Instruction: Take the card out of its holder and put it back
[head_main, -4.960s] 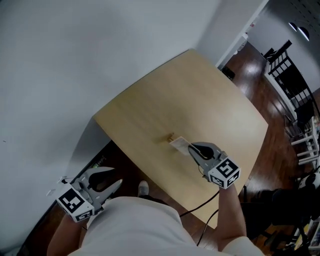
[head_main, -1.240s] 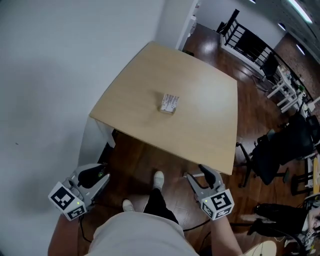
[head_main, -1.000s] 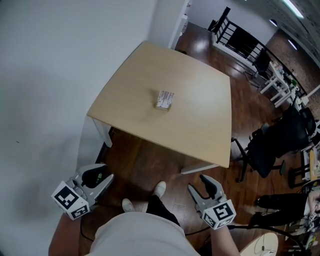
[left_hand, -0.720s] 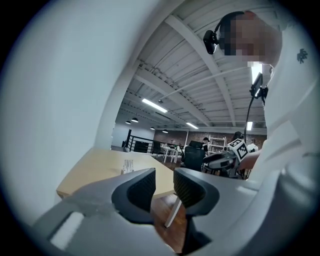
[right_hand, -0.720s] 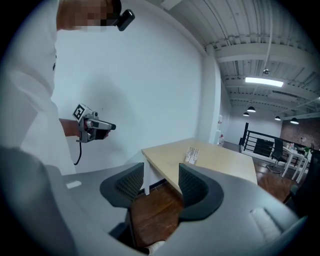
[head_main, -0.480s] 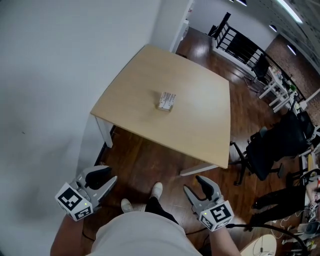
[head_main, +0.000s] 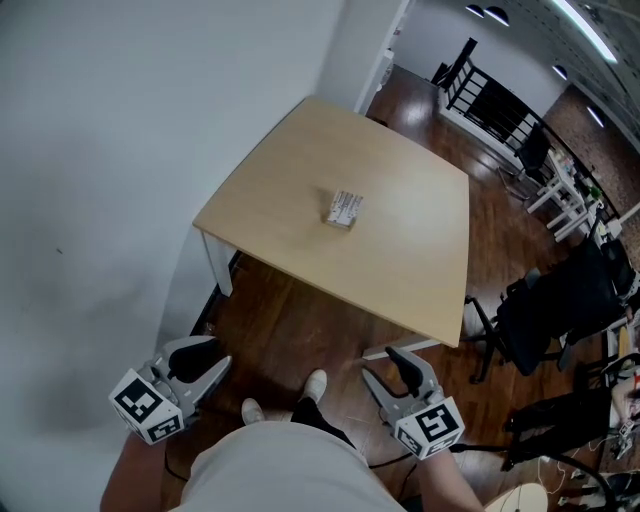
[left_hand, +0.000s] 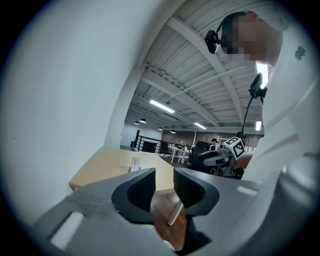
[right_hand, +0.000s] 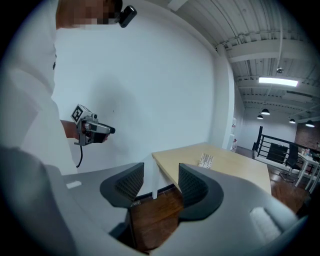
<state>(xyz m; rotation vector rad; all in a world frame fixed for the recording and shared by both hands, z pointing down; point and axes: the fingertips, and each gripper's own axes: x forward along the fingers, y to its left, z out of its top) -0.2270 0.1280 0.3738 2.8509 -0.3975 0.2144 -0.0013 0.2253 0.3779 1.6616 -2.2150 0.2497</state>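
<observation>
On the table (head_main: 400, 250), card holder (head_main: 343, 208) well apart from left tool (head_main: 212, 353), right tool (head_main: 381, 364)

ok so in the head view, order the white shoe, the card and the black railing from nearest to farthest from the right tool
1. The white shoe, on the floor just left of the right tool.
2. The card, ahead, in the middle of the table.
3. The black railing, far back, up at the right beyond the table.
</observation>
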